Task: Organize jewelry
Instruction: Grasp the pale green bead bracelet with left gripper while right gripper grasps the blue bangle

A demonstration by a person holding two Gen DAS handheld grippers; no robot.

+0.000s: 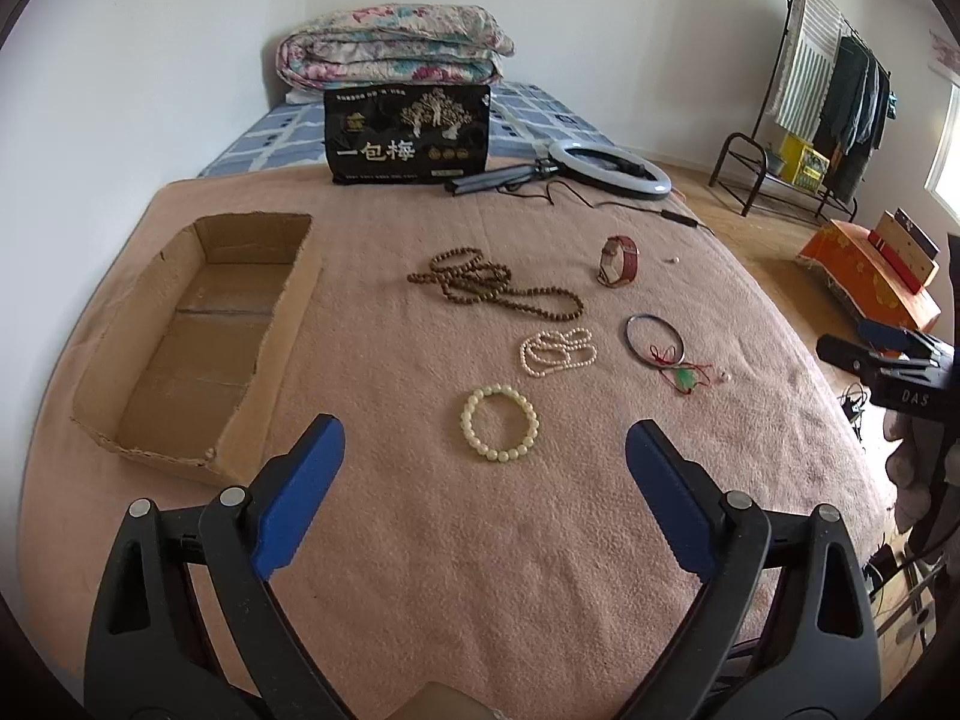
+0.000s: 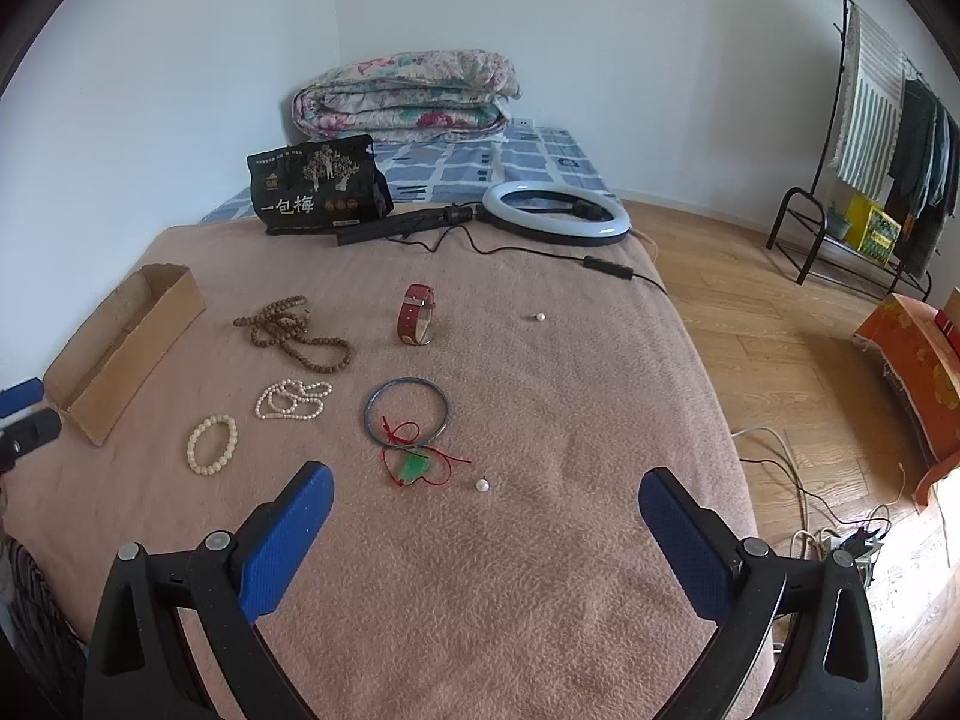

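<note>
Jewelry lies on a pink blanket: a pale bead bracelet (image 1: 500, 423) (image 2: 212, 444), a white pearl strand (image 1: 558, 351) (image 2: 293, 399), a long brown bead necklace (image 1: 492, 288) (image 2: 294, 333), a red-strap watch (image 1: 619, 261) (image 2: 416, 314), a blue bangle (image 1: 655, 340) (image 2: 407, 411), a green pendant on red cord (image 1: 686, 380) (image 2: 413, 468), and two loose pearls (image 2: 482, 485) (image 2: 540, 317). An empty cardboard box (image 1: 198, 342) (image 2: 120, 354) sits at the left. My left gripper (image 1: 485, 450) is open just before the pale bracelet. My right gripper (image 2: 486, 501) is open, near the pendant and pearl.
A black snack bag (image 1: 408, 135) (image 2: 318, 186), a ring light with cable (image 1: 609, 168) (image 2: 555, 210) and a folded quilt (image 1: 390, 48) lie at the far end. The bed's right edge drops to a wooden floor (image 2: 780, 330) with cables and a clothes rack (image 2: 870, 180).
</note>
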